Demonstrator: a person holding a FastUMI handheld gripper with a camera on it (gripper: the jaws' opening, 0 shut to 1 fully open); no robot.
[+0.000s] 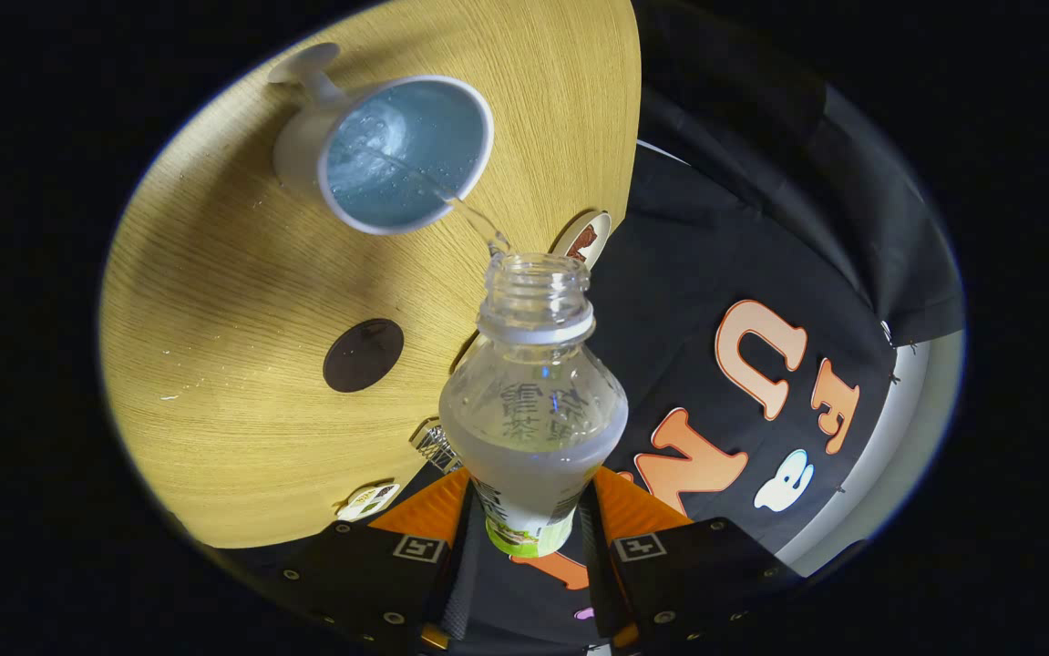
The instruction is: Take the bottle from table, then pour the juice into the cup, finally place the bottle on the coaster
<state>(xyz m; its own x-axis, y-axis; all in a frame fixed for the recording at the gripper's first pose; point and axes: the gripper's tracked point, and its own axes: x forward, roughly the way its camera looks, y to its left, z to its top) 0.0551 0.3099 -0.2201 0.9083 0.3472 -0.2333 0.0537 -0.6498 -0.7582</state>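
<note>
My gripper [531,519] is shut on a clear plastic bottle [533,401], holding it by its lower body between both fingers. The bottle has no cap and is tilted over, its mouth pointing toward a white cup [396,150] on the wooden table [214,301]. A thin stream of pale juice [474,214] runs from the bottle's mouth over the cup's rim. The cup holds bubbling liquid and has a handle on its far side. A dark round coaster [363,355] lies on the table, between the cup and my fingers and apart from both.
Small droplets speckle the table near the cup. A few stickers [367,499] sit along the table's edge, and another sticker [584,239] lies just beyond the bottle's mouth. The black cloth wall [761,273] stands past the table's edge.
</note>
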